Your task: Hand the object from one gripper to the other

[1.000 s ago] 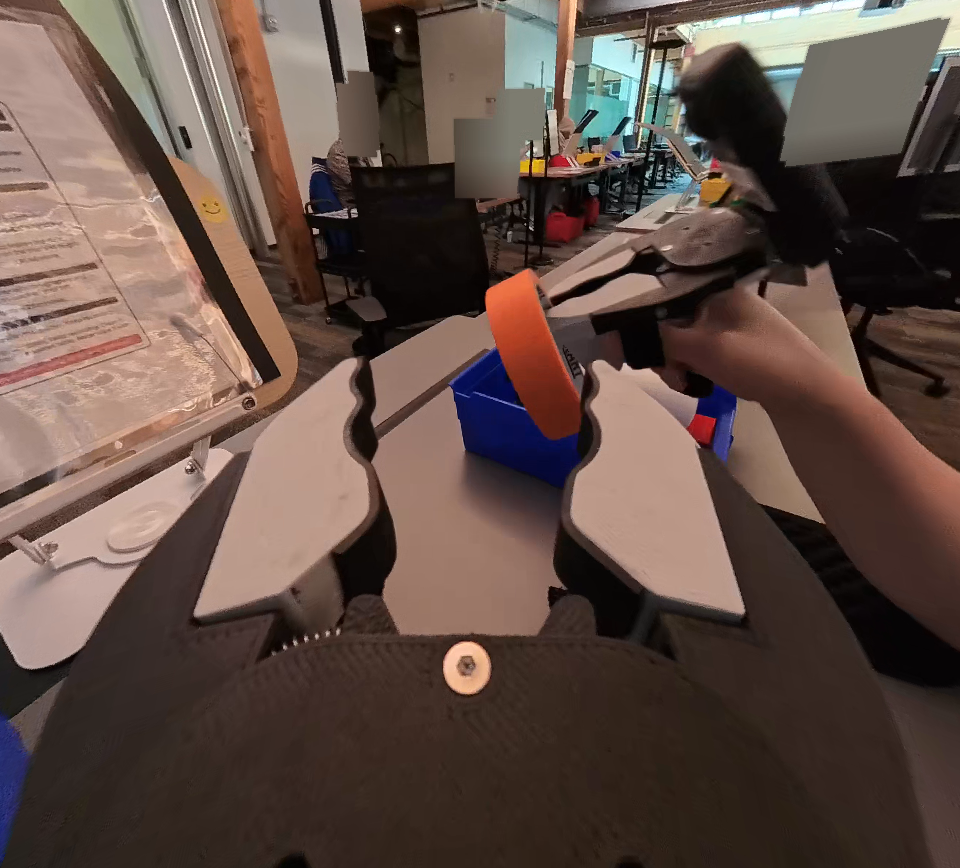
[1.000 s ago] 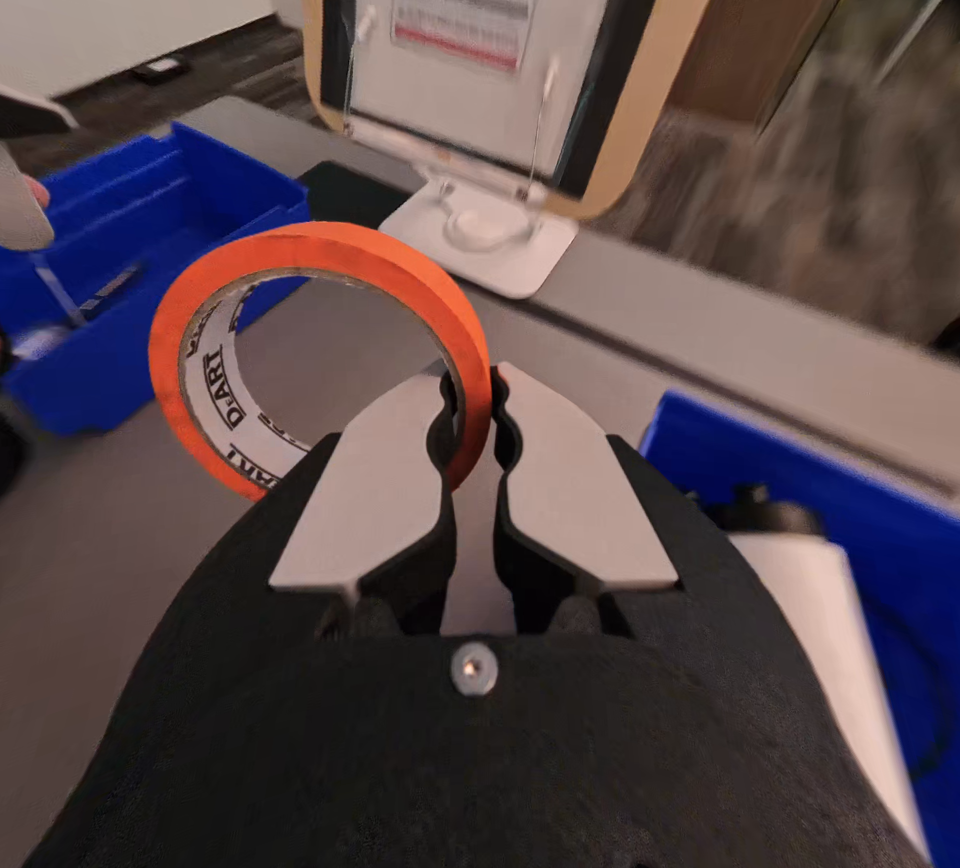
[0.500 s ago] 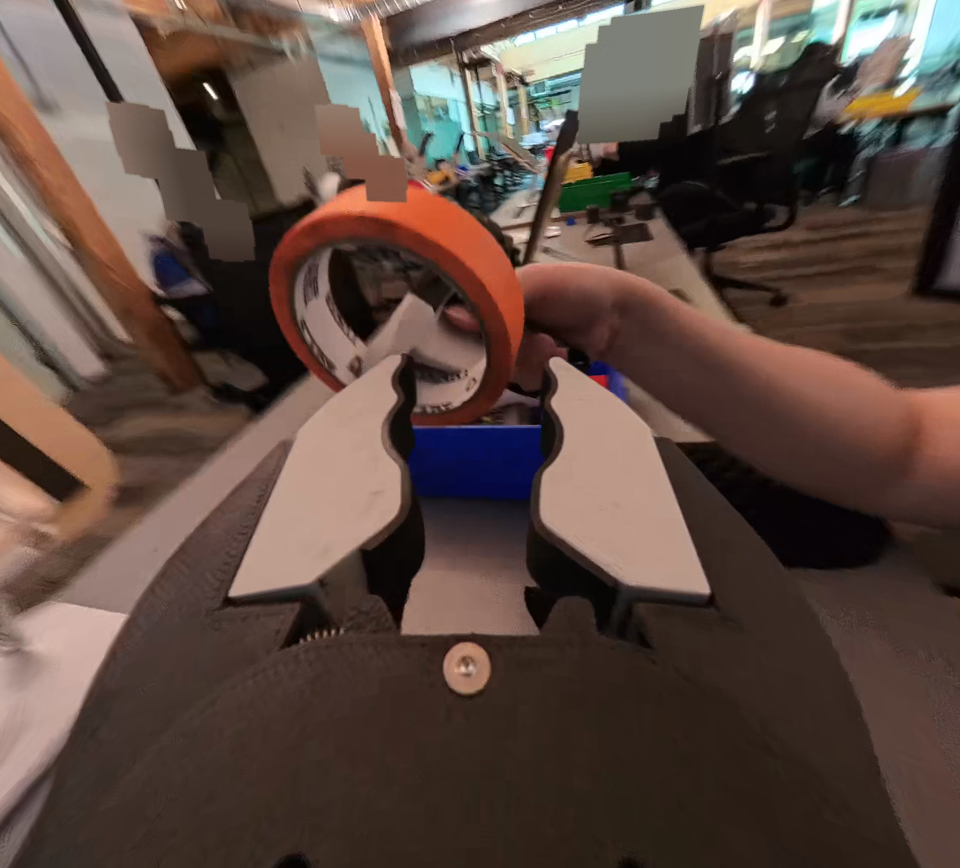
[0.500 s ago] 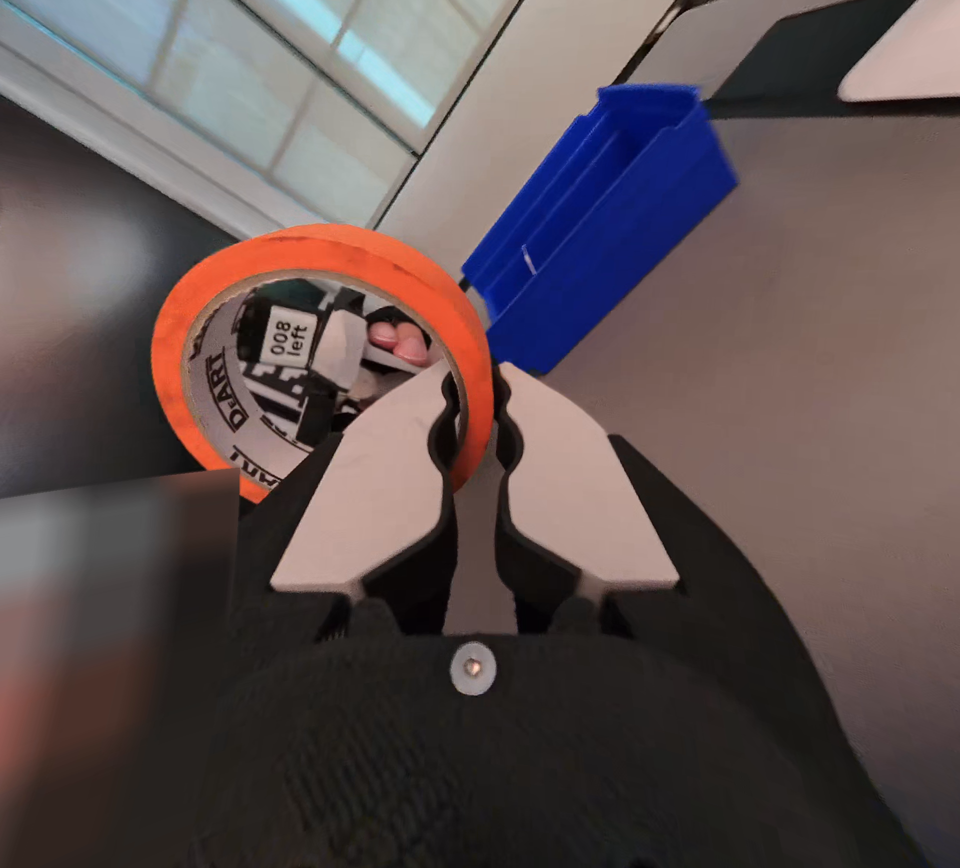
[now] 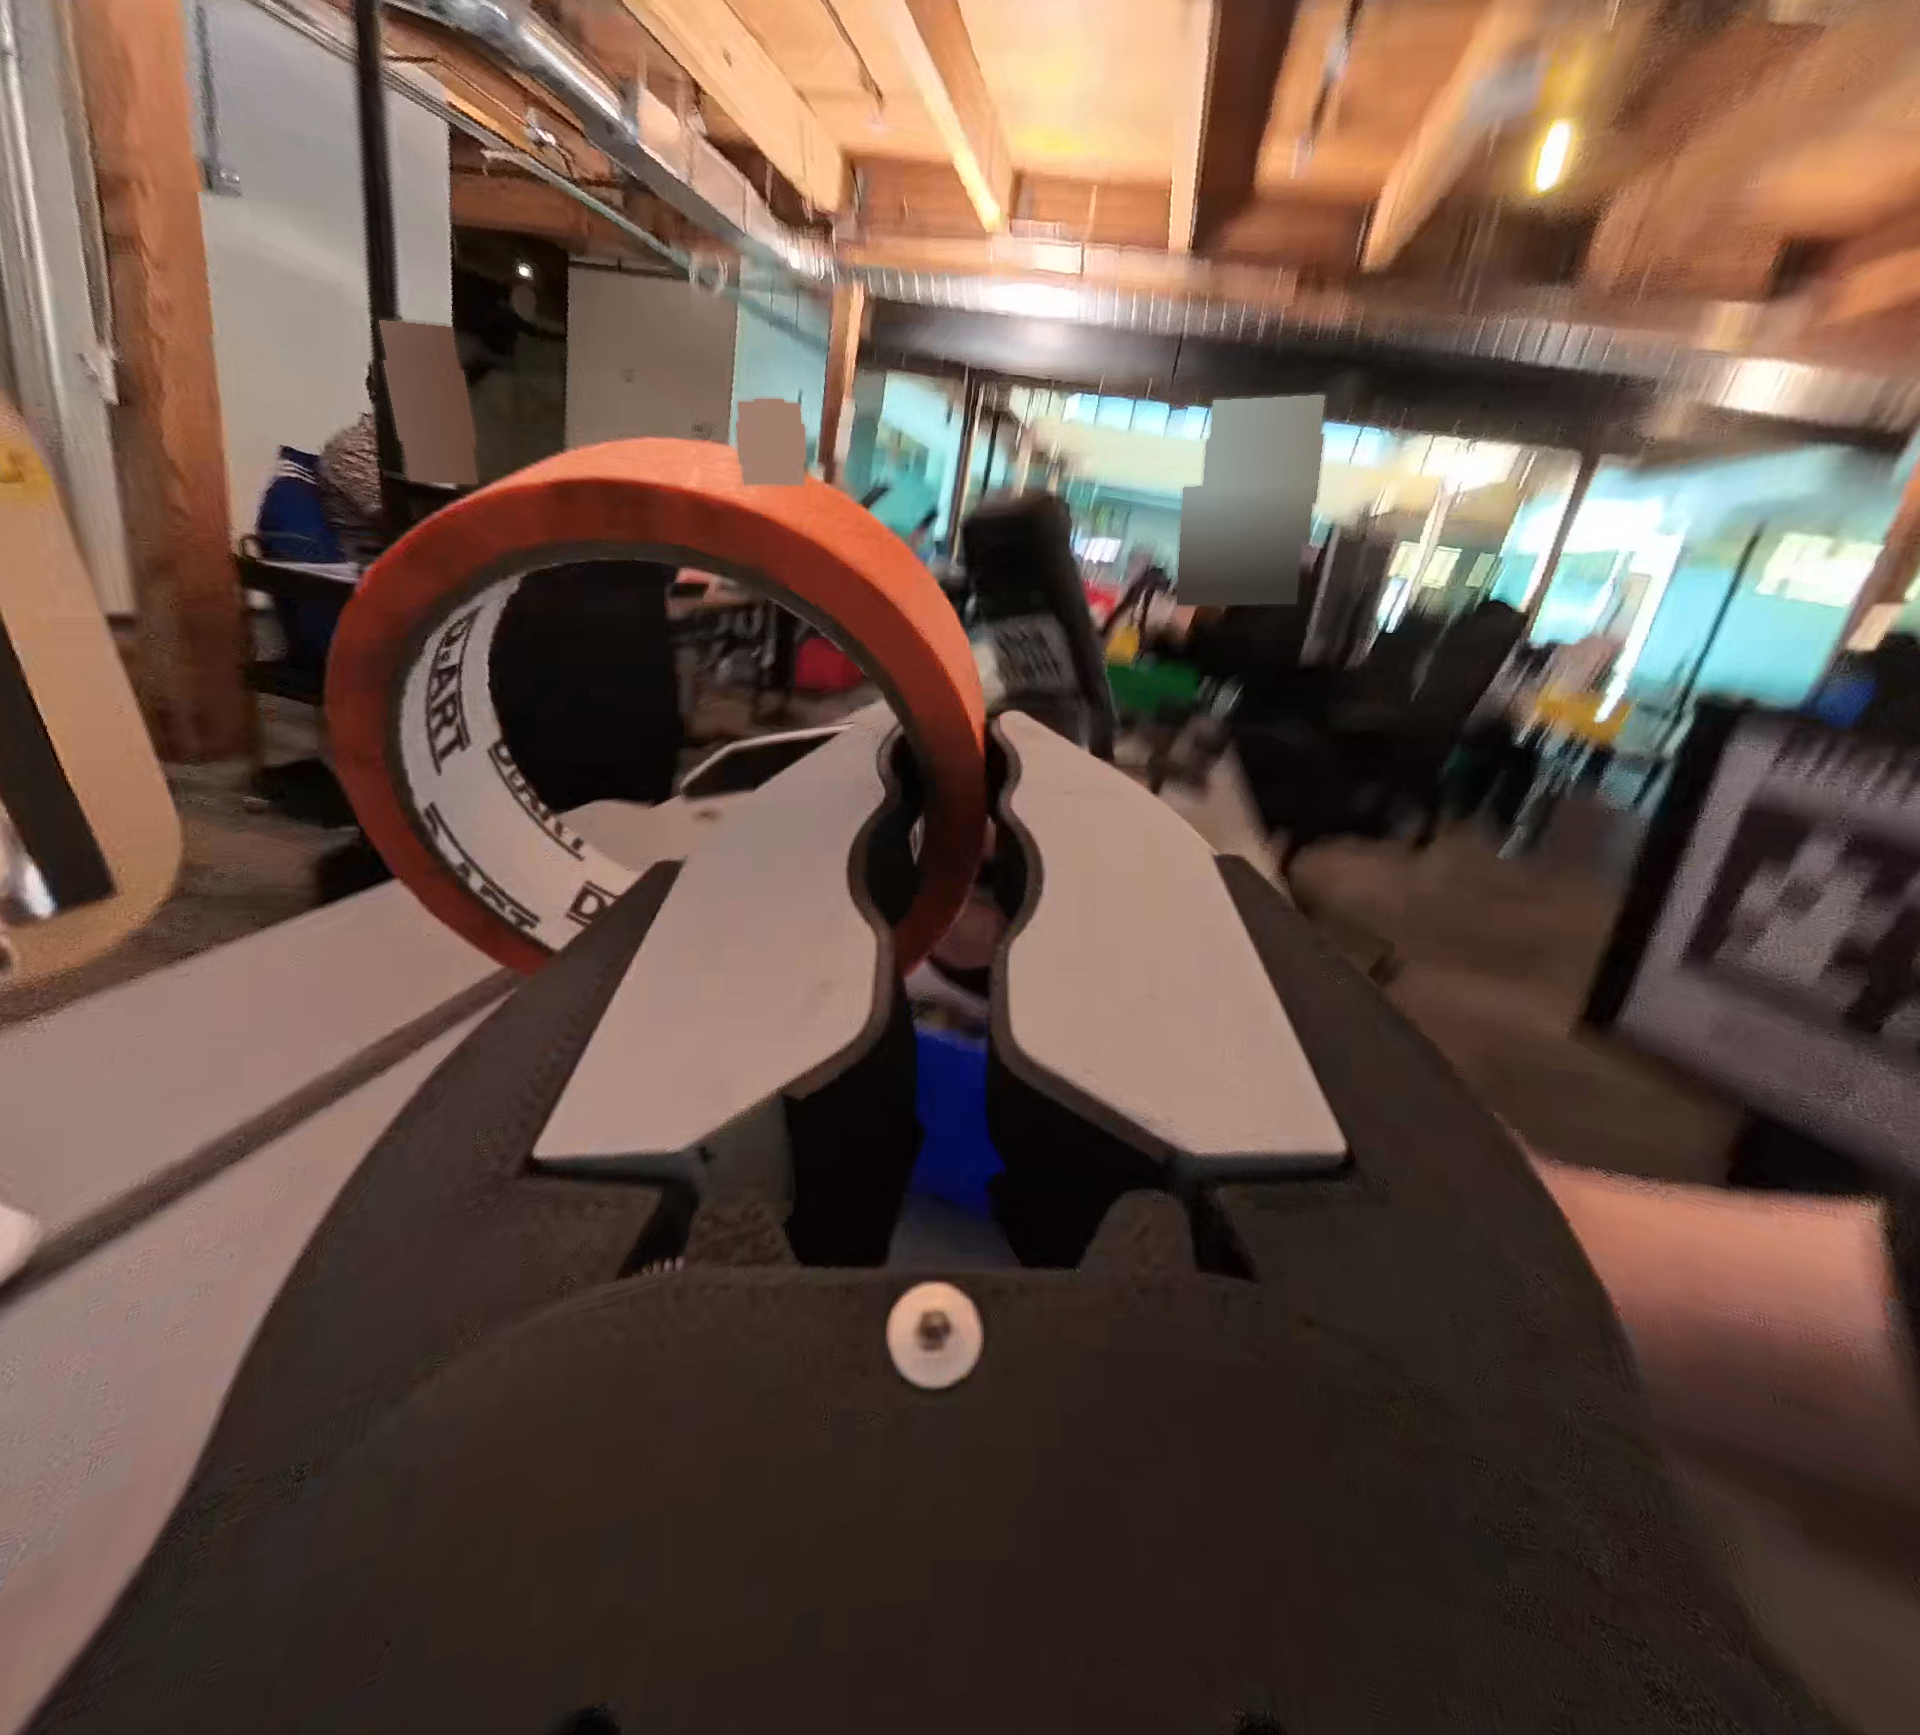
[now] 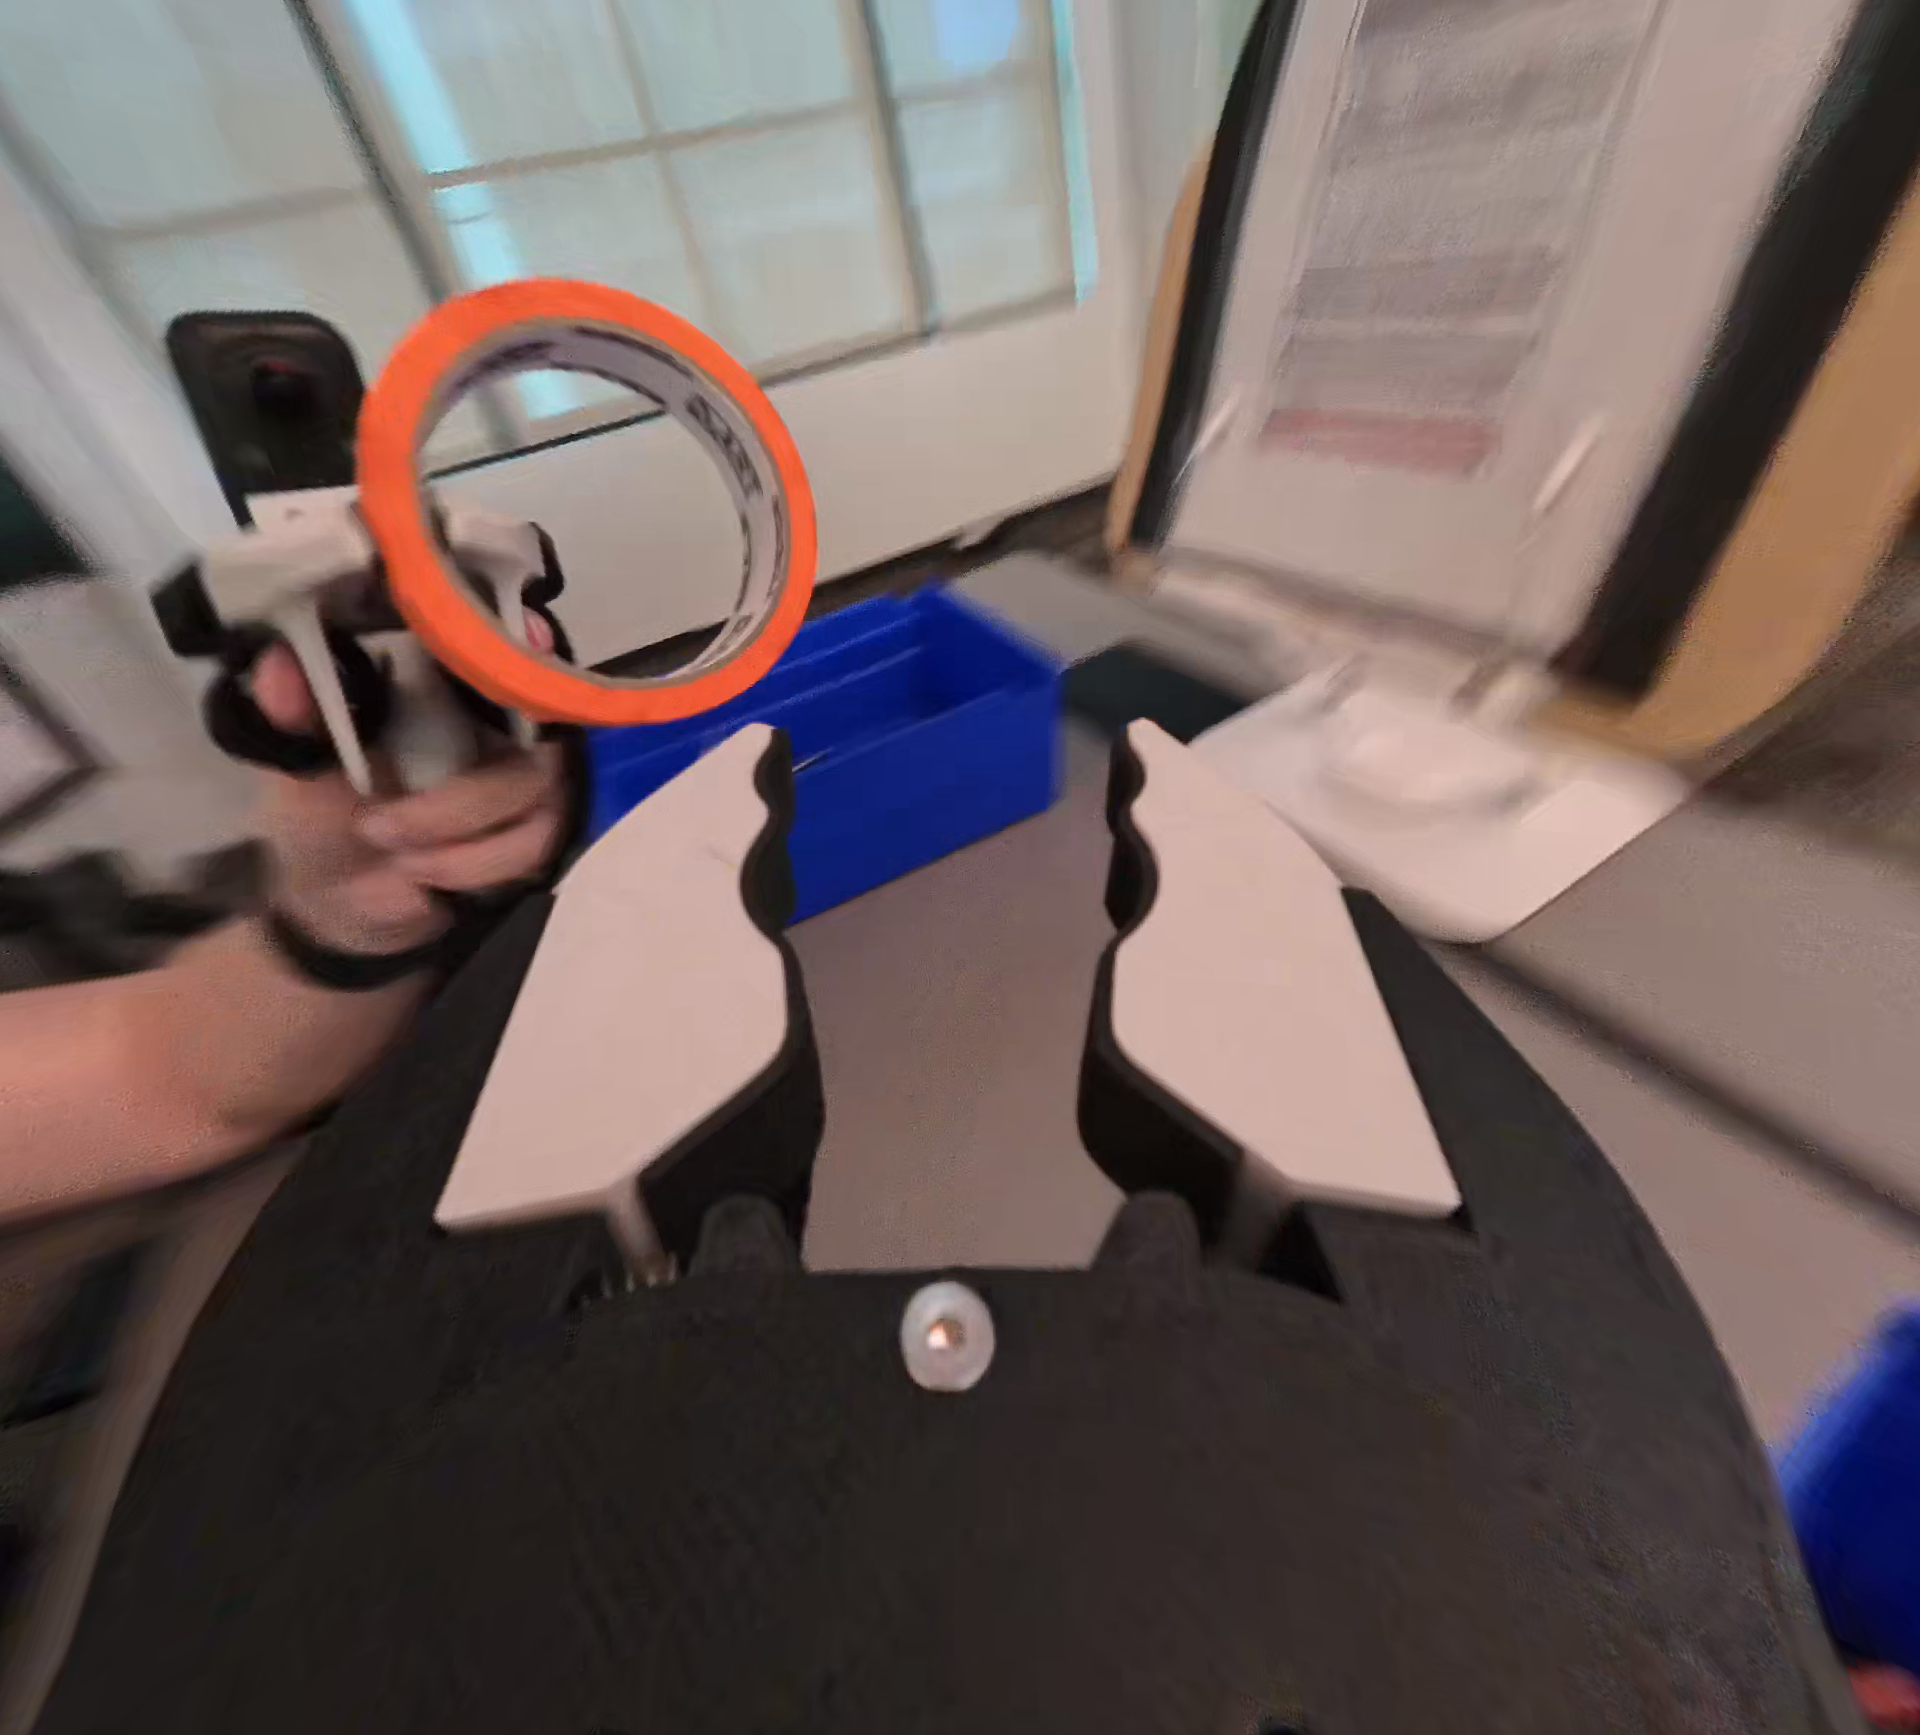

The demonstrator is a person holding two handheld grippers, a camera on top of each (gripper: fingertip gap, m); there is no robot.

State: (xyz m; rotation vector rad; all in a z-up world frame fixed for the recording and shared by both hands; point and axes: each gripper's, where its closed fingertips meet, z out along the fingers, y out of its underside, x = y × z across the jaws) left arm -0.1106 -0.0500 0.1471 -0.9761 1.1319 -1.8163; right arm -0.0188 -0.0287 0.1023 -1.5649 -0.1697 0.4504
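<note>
My left gripper (image 5: 943, 786) is shut on the wall of an orange roll of tape (image 5: 665, 542), one finger inside the ring and one outside, and holds it up in the air. The right wrist view shows the same roll of tape (image 6: 488, 646) at the left, clamped in the left gripper (image 6: 447, 563) that a hand holds. My right gripper (image 6: 945, 786) is open and empty, a short way to the right of the roll and below it, over the grey table (image 6: 935, 1010).
A blue bin (image 6: 914, 750) stands on the table beyond my right fingers. A white stand with a framed sheet (image 6: 1455, 335) rises at the right. Another blue bin (image 6: 1860, 1467) shows at the lower right edge. Desks and chairs fill the room behind.
My left gripper closed on the tape's wall while the right still held it. My right gripper then opened, let the roll go and drew back. The roll now hangs in the left gripper alone.
</note>
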